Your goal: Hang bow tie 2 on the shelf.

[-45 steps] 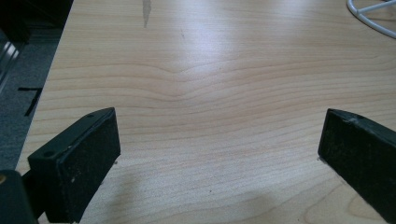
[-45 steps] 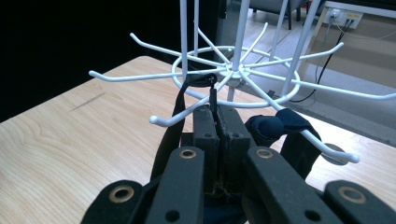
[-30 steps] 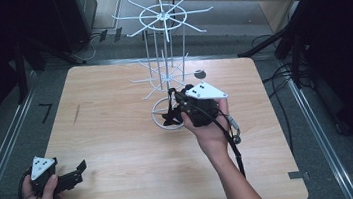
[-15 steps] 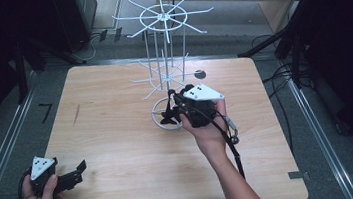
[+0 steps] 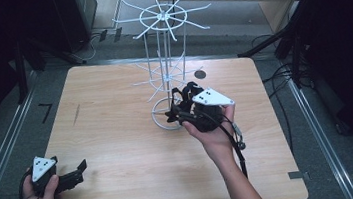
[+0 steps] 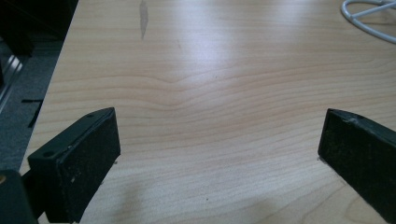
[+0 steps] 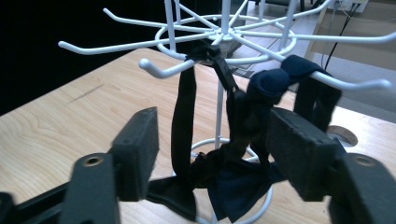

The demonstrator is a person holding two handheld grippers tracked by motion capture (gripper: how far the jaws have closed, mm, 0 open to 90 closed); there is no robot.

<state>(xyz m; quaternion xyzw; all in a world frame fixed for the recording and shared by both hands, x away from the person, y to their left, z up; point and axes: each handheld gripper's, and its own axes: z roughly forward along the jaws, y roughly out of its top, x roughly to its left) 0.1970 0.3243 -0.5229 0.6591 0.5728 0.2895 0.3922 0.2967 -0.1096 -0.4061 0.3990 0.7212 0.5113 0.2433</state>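
Hanging from the white rack [image 7: 224,32], a bow tie [image 7: 233,179] (dark); both hand-held grippers gape apart.

Wire rack [image 5: 166,70] toward the far middle of the bench [image 5: 118,136]. Bow tie [image 7: 219,177] hung on a lower hook, over the rack's base ring. Left gripper [image 5: 72,175] at the near left corner.

Light is coming from above and pooling on the table [image 5: 118,131], while the room around it is sinking into near black. A pale glare is spreading over the wood [image 6: 210,51] in the left gripper view, and soft shadows are lying under the near jaws. In the right gripper view the closest jaws are blurring, and the white wire rack [image 7: 224,32] is showing fairly crisply against a dark background.
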